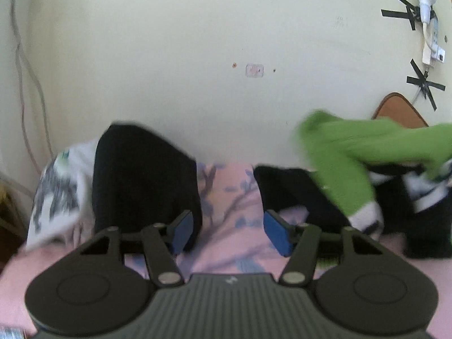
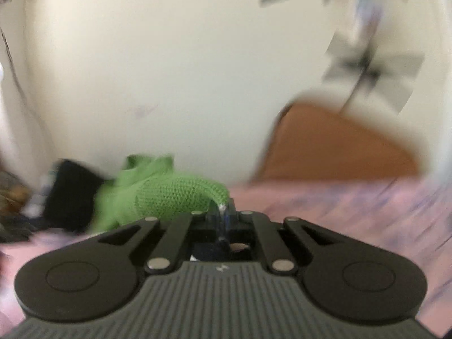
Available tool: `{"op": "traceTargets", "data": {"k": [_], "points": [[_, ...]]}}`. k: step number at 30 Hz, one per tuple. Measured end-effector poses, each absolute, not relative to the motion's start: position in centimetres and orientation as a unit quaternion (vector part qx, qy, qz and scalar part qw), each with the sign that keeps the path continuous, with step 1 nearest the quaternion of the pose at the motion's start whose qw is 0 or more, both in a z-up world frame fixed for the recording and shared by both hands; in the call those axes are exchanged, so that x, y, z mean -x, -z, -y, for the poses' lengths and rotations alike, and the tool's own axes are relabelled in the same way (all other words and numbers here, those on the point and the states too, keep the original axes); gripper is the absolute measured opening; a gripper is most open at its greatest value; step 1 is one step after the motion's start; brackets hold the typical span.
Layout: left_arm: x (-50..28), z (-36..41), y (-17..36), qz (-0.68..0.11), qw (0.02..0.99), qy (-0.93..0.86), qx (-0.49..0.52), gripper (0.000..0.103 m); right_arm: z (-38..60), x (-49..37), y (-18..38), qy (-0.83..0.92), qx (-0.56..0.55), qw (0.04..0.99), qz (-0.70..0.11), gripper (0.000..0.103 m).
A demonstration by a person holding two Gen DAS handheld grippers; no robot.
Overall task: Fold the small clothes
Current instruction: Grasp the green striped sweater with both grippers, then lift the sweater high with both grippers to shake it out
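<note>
My left gripper point(image 1: 229, 230) is open and empty, low over the pink flowered bedsheet point(image 1: 226, 197), with its blue pads point(image 1: 275, 230) apart. A black garment point(image 1: 144, 175) lies just ahead to its left on a white patterned cloth point(image 1: 56, 195). Another black piece point(image 1: 293, 192) lies ahead to its right. A green knitted garment point(image 1: 353, 152) hangs stretched across the right. In the right wrist view, my right gripper point(image 2: 223, 212) is shut on an edge of this green knitted garment point(image 2: 169, 195), which trails off to the left. That view is blurred.
A cream wall point(image 1: 197, 42) rises close behind the bed, with a taped cable and plug point(image 1: 423, 8) at top right. A brown wooden headboard point(image 2: 333, 147) stands at the right. More black and striped clothes point(image 1: 423, 197) are piled at the right. A dark pile point(image 2: 70, 195) lies at the left.
</note>
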State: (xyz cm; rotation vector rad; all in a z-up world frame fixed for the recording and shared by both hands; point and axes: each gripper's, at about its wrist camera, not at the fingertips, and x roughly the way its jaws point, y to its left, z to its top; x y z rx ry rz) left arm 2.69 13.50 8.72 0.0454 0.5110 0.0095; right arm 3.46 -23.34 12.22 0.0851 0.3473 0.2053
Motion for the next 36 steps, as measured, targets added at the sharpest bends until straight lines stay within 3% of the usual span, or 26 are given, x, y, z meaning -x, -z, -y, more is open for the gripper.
{"op": "traceTargets", "data": {"k": [3,6,8,11,15,16,17,18,19,22,25,31,36], "points": [[-5.1,-12.1,-9.6,-0.246,0.969,0.017,-0.030,0.057,25.0,-1.9,-14.4,-0.046,0.000,0.988,-0.149,0.006],[-7.0,-9.9,-10.8,-0.230,0.971,0.052,-0.044,0.065,25.7,-0.9,-15.0,-0.019,0.019,0.990,-0.136,0.006],[-7.9,-8.2,-11.7,-0.226,0.969,0.088,-0.040,0.080,25.8,0.0,-15.1,-0.016,0.021,0.991,-0.130,0.006],[-8.7,-5.0,-12.6,-0.224,0.959,0.168,-0.033,0.095,25.8,0.5,-14.8,-0.019,0.026,0.992,-0.125,0.006],[-9.7,-0.9,-12.3,-0.235,0.941,0.240,-0.037,0.102,26.1,0.5,-14.3,-0.026,0.032,0.992,-0.117,0.006],[-10.3,0.2,-11.9,-0.247,0.938,0.239,-0.044,0.089,26.4,0.2,-14.3,-0.027,0.032,0.992,-0.115,0.006],[-11.1,1.3,-11.2,-0.267,0.933,0.233,-0.056,0.044,26.6,-0.1,-14.4,-0.028,0.031,0.993,-0.114,0.006],[-12.0,2.3,-10.7,-0.293,0.927,0.225,-0.070,0.017,26.6,-0.1,-14.4,-0.029,0.030,0.993,-0.113,0.006],[-12.8,2.9,-10.1,-0.316,0.921,0.211,-0.083,0.006,26.7,-0.4,-14.5,-0.029,0.031,0.993,-0.112,0.006],[-12.7,1.7,-11.4,-0.297,0.938,0.154,-0.091,0.005,26.9,-0.4,-14.9,-0.024,0.043,0.993,-0.107,0.006],[-9.8,-2.5,-16.9,-0.229,0.965,0.104,-0.077,0.005,27.4,0.6,-16.3,-0.003,0.067,0.995,-0.076,0.006],[2.7,-10.5,-30.0,-0.040,0.998,0.021,-0.052,0.005,29.2,5.4,-22.8,0.032,0.073,0.996,0.039,0.006],[13.4,-11.8,-36.7,0.073,0.996,-0.006,-0.054,0.005,27.6,10.9,-27.7,0.035,0.116,0.984,0.134,0.006]]}}
